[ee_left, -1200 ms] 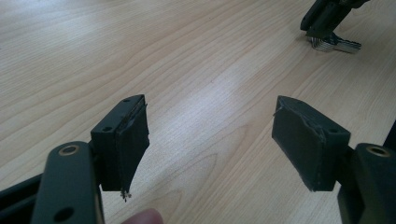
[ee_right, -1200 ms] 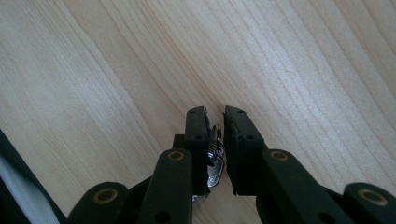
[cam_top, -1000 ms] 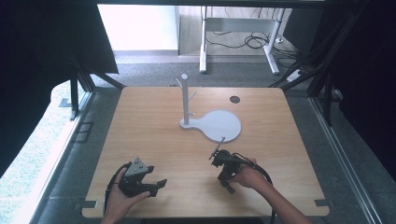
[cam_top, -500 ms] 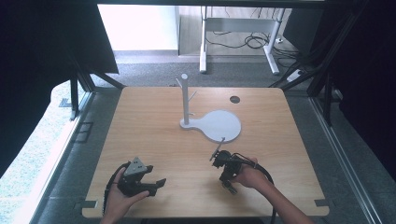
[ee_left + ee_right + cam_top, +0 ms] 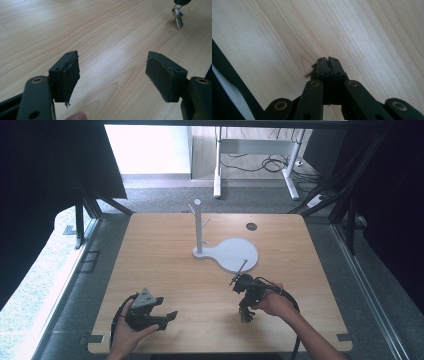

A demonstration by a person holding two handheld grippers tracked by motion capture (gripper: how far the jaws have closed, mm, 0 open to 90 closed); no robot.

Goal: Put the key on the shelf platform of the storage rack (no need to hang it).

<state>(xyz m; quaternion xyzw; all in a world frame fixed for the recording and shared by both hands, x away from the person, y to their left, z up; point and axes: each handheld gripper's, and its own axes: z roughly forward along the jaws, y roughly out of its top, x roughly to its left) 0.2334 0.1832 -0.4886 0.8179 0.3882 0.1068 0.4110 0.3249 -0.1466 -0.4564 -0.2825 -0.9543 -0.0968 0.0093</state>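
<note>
The bunch of keys [image 5: 178,18] hung just above the near right part of the tabletop [image 5: 165,250], dangling from your right gripper [image 5: 244,303]. In the left gripper view you could see a few flat metal keys on a ring, hanging straight down with their shadow on the wood below them.

The right gripper's fingers [image 5: 323,68] were pressed together, with only a thin seam between the pads. They looked to be pinching the ring or a small tab at the top of the bunch, though the exact hold was too small to make out.

A bunch like that is probably light and hard, and loose at the ring, so it would swing and jingle under any quick move. The metal is smooth and could slide out of a weak pinch. The ring is likely the best place to grip, since the keys then hang free below it.

Your left gripper [image 5: 167,317] sat at the near left of the tabletop, well apart from the keys, with its fingers [image 5: 66,72] spread wide and nothing between them.

Farther off, near the middle of the tabletop, the white stand [image 5: 198,227] rose upright from its round flat base, short pegs branching off near the top.
</note>
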